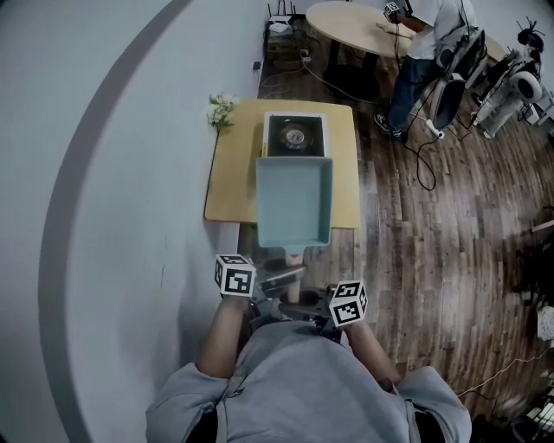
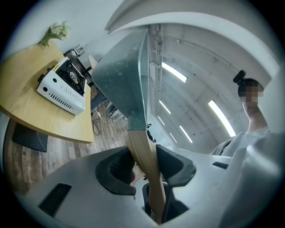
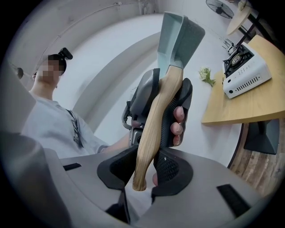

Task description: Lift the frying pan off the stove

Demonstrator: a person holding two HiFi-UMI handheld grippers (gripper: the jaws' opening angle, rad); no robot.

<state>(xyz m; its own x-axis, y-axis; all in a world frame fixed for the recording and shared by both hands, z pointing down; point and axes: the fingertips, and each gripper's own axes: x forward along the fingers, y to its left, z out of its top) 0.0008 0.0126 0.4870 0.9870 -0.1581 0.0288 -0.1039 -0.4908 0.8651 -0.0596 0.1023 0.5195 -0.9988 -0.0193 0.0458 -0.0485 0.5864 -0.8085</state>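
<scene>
The teal rectangular frying pan (image 1: 294, 203) hangs in the air in front of the stove (image 1: 294, 136), clear of its burner. Its wooden handle (image 1: 294, 258) points back toward me. My left gripper (image 2: 144, 167) is shut on the handle (image 2: 143, 151), below the pan (image 2: 122, 84). My right gripper (image 3: 144, 171) is shut on the handle's end (image 3: 149, 133), just behind the left gripper (image 3: 151, 98). In the right gripper view the pan (image 3: 178, 40) sticks up beyond both. The white stove (image 2: 62, 87) sits on the wooden table (image 2: 26, 93).
A small bunch of white flowers (image 1: 221, 108) stands at the table's far left corner. A person (image 1: 424, 52) stands by a round table (image 1: 346, 22) at the back right, with cables and equipment on the wood floor (image 1: 433, 251). A pale wall (image 1: 112, 173) runs along the left.
</scene>
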